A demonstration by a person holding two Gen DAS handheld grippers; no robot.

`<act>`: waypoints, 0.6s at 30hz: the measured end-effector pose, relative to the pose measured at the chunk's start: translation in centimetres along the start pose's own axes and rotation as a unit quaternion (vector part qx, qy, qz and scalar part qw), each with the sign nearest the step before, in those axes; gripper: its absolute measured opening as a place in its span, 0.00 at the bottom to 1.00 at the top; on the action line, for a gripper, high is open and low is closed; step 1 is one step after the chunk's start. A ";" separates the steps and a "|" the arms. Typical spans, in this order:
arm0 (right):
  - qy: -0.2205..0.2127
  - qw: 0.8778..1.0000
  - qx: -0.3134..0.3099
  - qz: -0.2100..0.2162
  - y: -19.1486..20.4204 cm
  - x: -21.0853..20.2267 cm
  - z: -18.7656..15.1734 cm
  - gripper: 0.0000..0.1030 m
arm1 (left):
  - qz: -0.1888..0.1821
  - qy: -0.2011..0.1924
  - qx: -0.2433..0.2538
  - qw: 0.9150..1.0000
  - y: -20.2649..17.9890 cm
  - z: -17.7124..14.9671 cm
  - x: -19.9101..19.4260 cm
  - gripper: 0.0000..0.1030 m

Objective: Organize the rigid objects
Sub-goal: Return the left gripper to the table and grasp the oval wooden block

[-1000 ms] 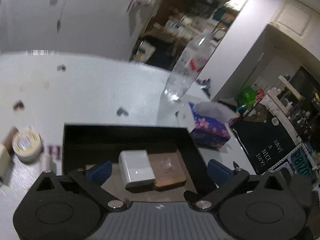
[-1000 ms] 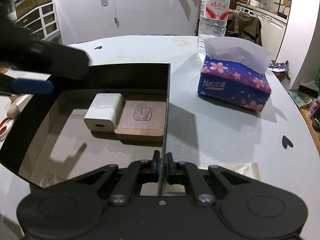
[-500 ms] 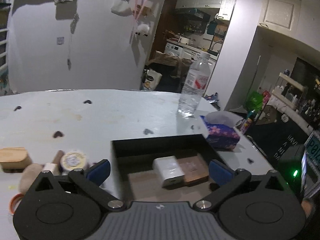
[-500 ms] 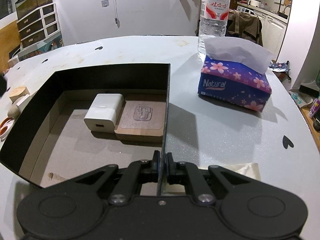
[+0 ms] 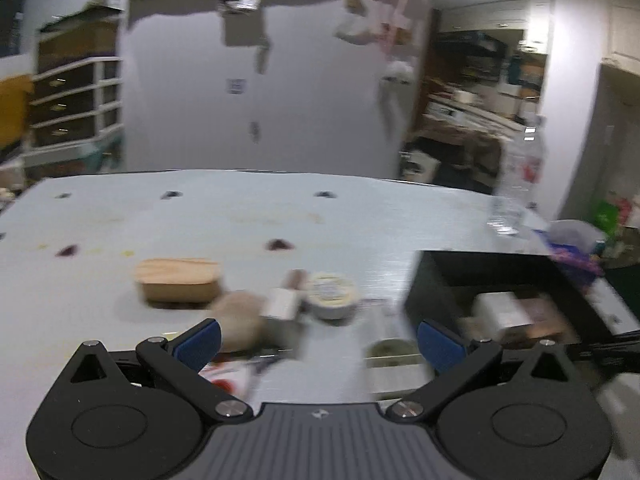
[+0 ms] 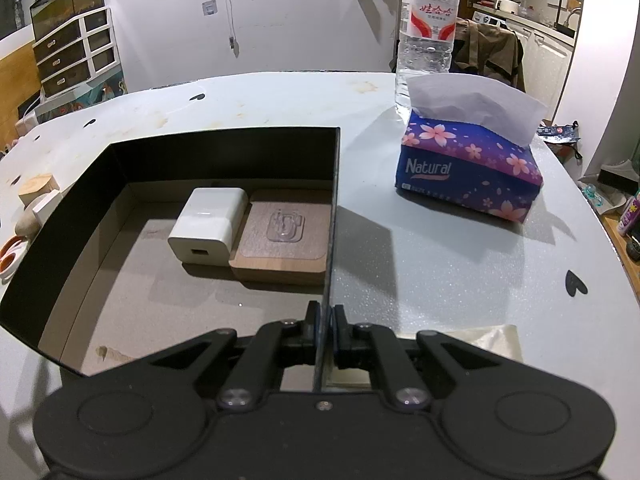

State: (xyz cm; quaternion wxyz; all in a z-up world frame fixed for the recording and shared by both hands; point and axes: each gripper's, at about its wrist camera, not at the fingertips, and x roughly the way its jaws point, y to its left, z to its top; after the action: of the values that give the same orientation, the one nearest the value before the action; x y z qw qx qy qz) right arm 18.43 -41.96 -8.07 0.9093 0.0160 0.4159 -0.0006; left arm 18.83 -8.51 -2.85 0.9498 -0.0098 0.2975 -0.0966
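Note:
A black open box (image 6: 224,148) lies on the white table; inside rest a white charger block (image 6: 208,220) and a wooden coaster (image 6: 284,240), side by side. My right gripper (image 6: 325,318) is shut on the box's right wall at its near end. My left gripper (image 5: 318,344) is open and empty, facing loose items left of the box (image 5: 472,272): a wooden block (image 5: 178,284), a roll of tape (image 5: 330,294), a small white piece (image 5: 282,302) and a beige rounded object (image 5: 240,320). The left wrist view is blurred.
A tissue pack (image 6: 468,168) and a water bottle (image 6: 428,32) stand right of the box. Red-handled scissors (image 6: 10,258) lie at the table's left edge. A folded cloth (image 6: 480,344) lies near my right gripper. Drawers (image 6: 72,52) stand behind the table.
My left gripper has swung left, away from above the box, toward the loose items on the table. The right gripper and the box have stayed put.

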 end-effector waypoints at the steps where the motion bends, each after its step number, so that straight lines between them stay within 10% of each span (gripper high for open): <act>1: 0.000 1.000 0.000 0.000 0.0 0.0 0.0 0.07 | 0.010 0.000 -0.003 1.000 0.5 -0.2 0.1 1.00; 18: 0.000 1.000 0.001 -0.003 0.1 0.0 0.0 0.07 | 0.087 -0.004 -0.037 0.996 6.8 0.1 4.3 1.00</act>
State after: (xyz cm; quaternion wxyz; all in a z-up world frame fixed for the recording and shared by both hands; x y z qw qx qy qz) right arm 18.46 -41.88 -8.10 0.9093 0.0156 0.4158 -0.0037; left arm 23.61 -2.63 -5.69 0.9548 -0.0190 0.2965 -0.0028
